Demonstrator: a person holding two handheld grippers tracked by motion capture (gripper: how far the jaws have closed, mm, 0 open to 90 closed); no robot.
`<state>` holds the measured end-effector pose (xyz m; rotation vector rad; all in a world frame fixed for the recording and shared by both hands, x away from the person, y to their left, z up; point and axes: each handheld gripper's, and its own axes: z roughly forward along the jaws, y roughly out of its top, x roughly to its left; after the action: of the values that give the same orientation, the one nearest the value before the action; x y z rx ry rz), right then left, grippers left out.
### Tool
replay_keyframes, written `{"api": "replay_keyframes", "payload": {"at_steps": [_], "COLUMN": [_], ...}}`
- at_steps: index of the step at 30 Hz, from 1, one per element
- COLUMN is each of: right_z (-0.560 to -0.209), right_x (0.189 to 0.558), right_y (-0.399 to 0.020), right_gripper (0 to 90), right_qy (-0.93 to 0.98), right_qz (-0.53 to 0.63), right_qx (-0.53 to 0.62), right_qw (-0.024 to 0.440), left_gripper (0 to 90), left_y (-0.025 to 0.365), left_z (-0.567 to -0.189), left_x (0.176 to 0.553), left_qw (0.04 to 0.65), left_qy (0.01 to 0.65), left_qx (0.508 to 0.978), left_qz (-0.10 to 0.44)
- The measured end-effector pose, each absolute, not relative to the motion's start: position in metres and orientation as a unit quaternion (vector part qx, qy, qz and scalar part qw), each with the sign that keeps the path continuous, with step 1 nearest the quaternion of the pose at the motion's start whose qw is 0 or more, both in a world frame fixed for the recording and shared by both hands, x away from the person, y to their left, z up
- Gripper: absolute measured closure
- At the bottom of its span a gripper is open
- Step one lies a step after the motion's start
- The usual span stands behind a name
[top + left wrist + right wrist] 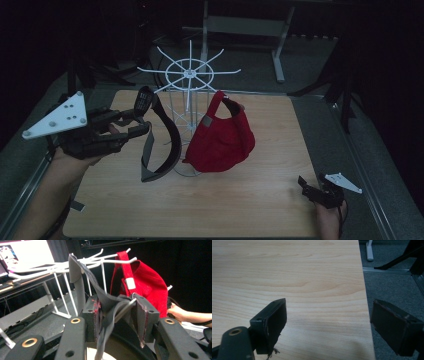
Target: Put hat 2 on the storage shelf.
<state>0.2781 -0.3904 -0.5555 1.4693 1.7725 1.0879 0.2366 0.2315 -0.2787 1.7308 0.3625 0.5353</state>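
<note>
Left gripper parted, dark visor strap lying loose between its pads.
Beyond the jaws the visor is seen hung on the white wire rack; a red cap hangs just past it. Right gripper is held spread wide over the table, nothing grasped.

High view above the table; gripper views close and low, left sharing the white rack.

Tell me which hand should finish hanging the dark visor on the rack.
Left. The left gripper already has the dark visor between its jaws beside the white rack; the right gripper sits open, likely too far, at the table corner.
</note>
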Motion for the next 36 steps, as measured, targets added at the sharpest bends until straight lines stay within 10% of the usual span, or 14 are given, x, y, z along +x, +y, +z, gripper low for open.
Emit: {"api": "replay_keyframes", "payload": {"at_steps": [36], "right_z": [-0.556], "right_x": [0.278], "right_y": [-0.389], "right_gripper": [13.7], "right_qy": [0.666], "right_qz": [0.405], "right_qx": [0.552], "right_qw": [0.295], "left_gripper": [56.5], "left_y": [0.304], "left_z": [-0.362], "left_x": [0.22], "left_qw": [0.579], "left_qy": [0.253], "left_qx": [0.722], "left_qz": [0.281]}}
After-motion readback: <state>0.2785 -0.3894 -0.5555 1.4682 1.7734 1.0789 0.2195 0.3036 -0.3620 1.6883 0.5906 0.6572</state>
